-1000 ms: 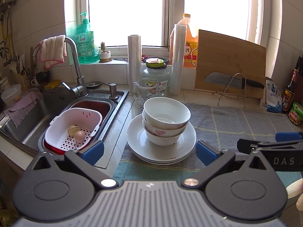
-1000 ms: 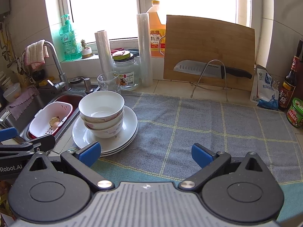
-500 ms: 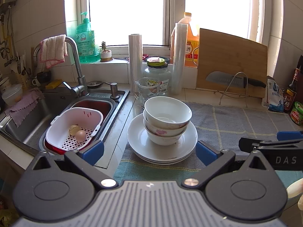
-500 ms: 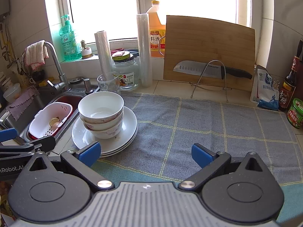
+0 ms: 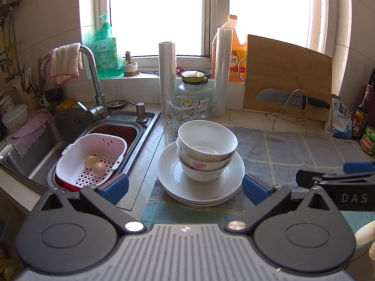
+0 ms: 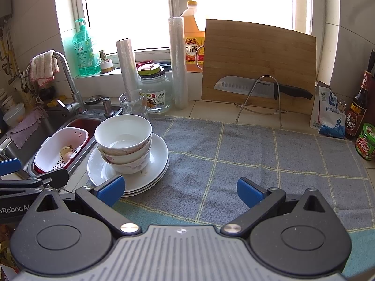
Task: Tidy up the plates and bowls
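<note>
Hovering left tongs (image 5: 185,187) spread | right tongs (image 6: 179,190) spread | bowls (image 5: 206,149) stacked

bowls (image 5: 207,149) stacked on plates (image 5: 199,185) | left hand-held gripper (image 5: 185,185) gaping, empty

Black left gripper (image 5: 185,185) and right gripper (image 6: 180,188), blue-tipped jaws, silver pivot screws, ribbed grey housings, white lettering

My blue fingertips (image 5: 114,185) frame white plates (image 5: 173,178) carrying white bowls (image 5: 207,138), the lower ones sprigged with pink flowers. Under them the towel (image 6: 246,154) is grey, checked in pale yellow lines with a teal edge. At ten o'clock a white perforated basket (image 5: 77,154) sits in a red tub.
</note>
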Tool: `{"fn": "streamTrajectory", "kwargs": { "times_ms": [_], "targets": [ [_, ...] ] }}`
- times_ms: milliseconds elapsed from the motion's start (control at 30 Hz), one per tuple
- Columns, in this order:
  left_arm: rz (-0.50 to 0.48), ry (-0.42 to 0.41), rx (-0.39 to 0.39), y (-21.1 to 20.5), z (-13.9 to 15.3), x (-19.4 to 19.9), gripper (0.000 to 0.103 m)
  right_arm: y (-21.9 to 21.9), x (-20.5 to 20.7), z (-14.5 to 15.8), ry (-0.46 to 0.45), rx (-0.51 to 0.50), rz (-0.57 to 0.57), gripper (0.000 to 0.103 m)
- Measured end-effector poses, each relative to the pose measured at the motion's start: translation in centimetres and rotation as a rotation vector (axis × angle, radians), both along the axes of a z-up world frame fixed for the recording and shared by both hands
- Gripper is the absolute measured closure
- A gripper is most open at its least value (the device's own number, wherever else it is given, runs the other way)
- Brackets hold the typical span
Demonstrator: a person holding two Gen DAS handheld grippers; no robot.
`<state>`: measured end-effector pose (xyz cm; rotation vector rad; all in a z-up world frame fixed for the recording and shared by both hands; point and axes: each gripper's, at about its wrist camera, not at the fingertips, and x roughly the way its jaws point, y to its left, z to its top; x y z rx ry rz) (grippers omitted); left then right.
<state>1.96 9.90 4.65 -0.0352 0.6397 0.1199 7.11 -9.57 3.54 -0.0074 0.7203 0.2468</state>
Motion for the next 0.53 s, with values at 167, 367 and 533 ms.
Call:
{"fn": "streamTrajectory", "kwargs": {
  "times_ms": [167, 367, 533],
  "targets": [
    [-0.001, 0.003, 0.002, 0.02, 0.0, 0.33, 0.001, -0.04, 0.12, -0.01, 0.001, 0.001, 0.0, 0.0],
    [0.0, 0.006, 0.003, -0.04, -0.05, 0.52, 0.001, -0.11, 0.43, -0.09, 0.003, 0.0, 0.0, 0.0],
    [-0.001, 0.011, 0.002, 0.02, -0.14, 0.73, 0.001, -0.18, 0.53, -0.19, 0.003, 0.0, -0.001, 0.0]
  ]
}}
